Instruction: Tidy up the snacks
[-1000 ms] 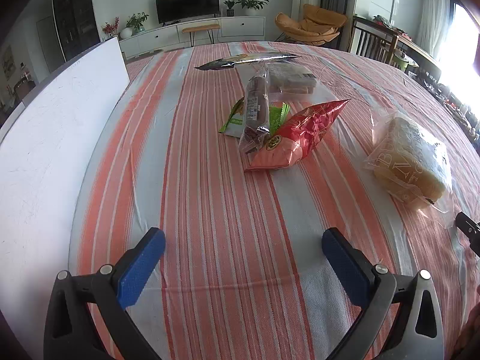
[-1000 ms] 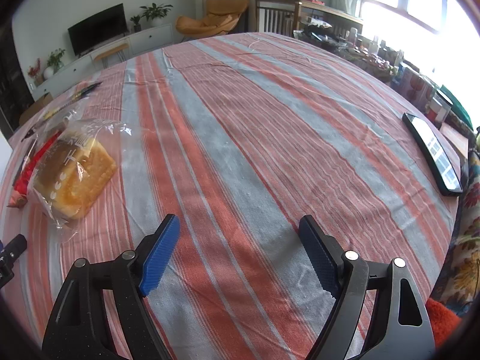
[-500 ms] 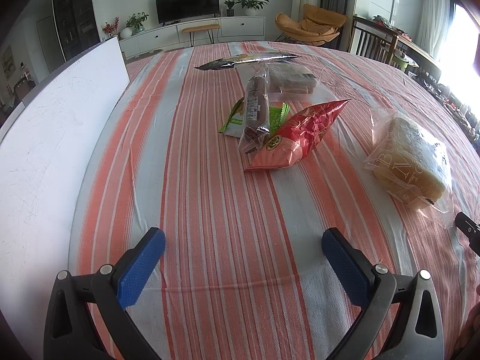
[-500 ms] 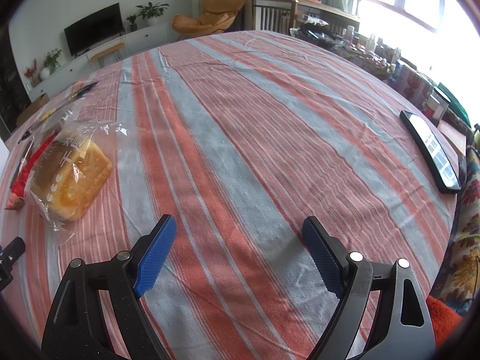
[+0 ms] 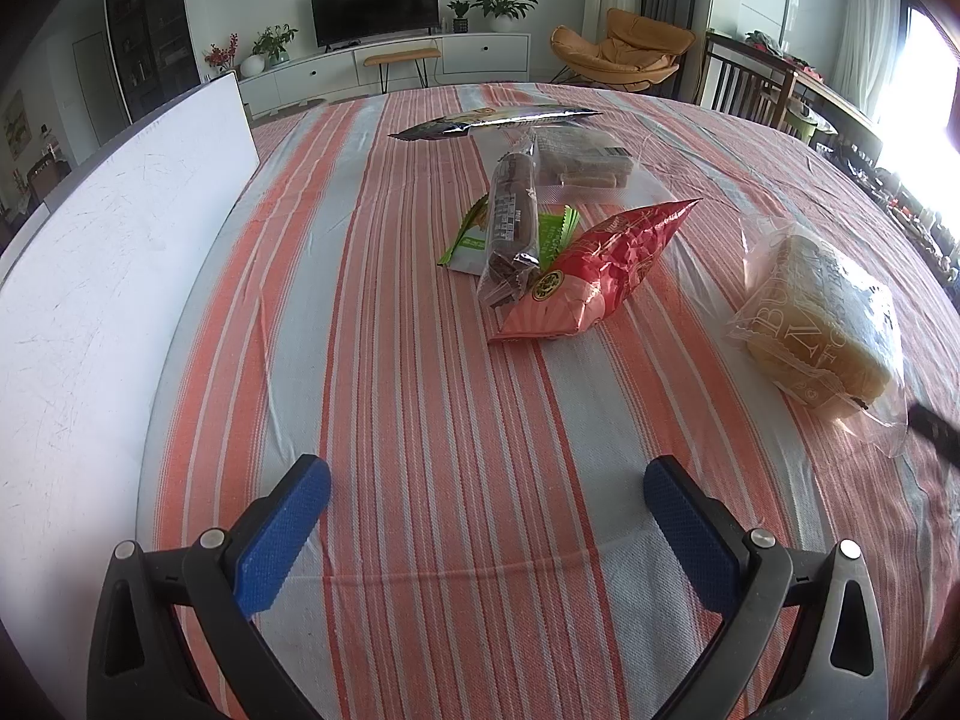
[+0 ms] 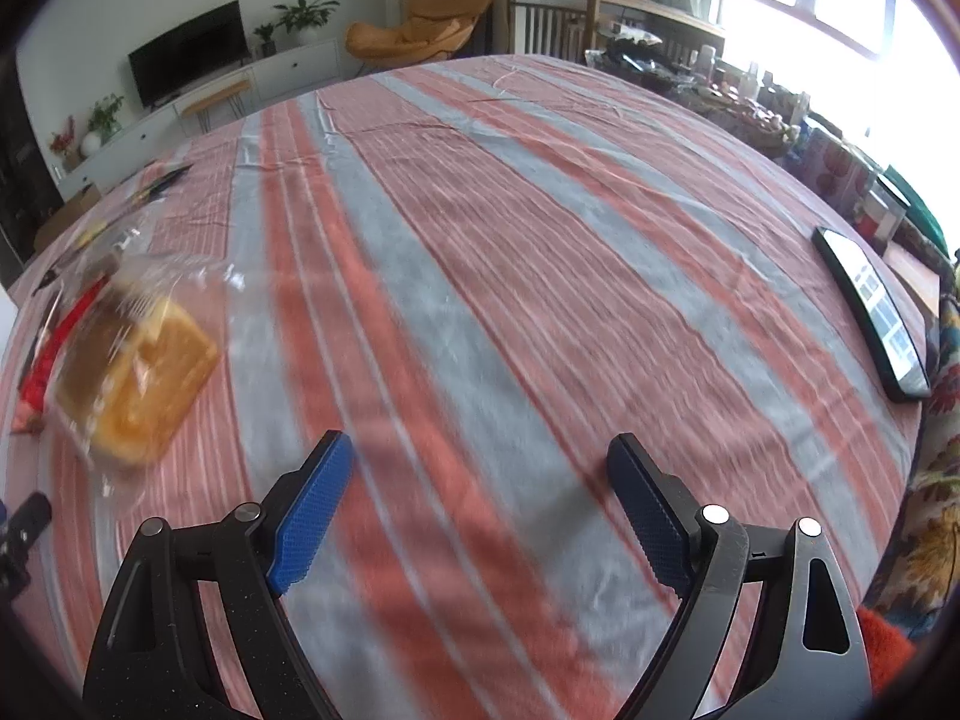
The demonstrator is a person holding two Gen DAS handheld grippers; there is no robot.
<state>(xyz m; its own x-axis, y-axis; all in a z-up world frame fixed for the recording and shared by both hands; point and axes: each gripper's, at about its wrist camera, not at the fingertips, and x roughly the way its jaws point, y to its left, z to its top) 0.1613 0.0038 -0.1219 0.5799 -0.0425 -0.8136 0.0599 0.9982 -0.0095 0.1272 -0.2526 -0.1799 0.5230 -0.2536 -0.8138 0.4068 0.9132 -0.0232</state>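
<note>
Since a second ago the right gripper [image 6: 477, 468] has shifted slightly, so the bagged bread loaf [image 6: 135, 384] sits a little further right in its blurred view, and its jaws have just been opening — nothing lies between them. Nothing else has moved; the snacks lie where they were.

Those snacks sit in a loose cluster on the striped tablecloth [image 5: 420, 420] of the table. A red crinkled packet [image 5: 591, 276] lies nearest, touching a long clear wrapper with a dark brown roll [image 5: 510, 219] that rests across a green-and-white packet [image 5: 474, 243]. Behind them is a clear bag of pale wafers [image 5: 579, 165], and beyond that a dark, flat foil packet [image 5: 498, 120]. The bread loaf [image 5: 822, 318] in its printed clear bag lies apart, off to the right of the cluster.

Closer in, the left gripper [image 5: 486, 501] hovers over bare cloth, blue pads spread wide and holding nothing. A white board [image 5: 108, 276] runs along the table's left edge. In the right wrist view a dark phone [image 6: 870, 312] with a lit screen lies near the table's right edge — well apart from the snacks.
</note>
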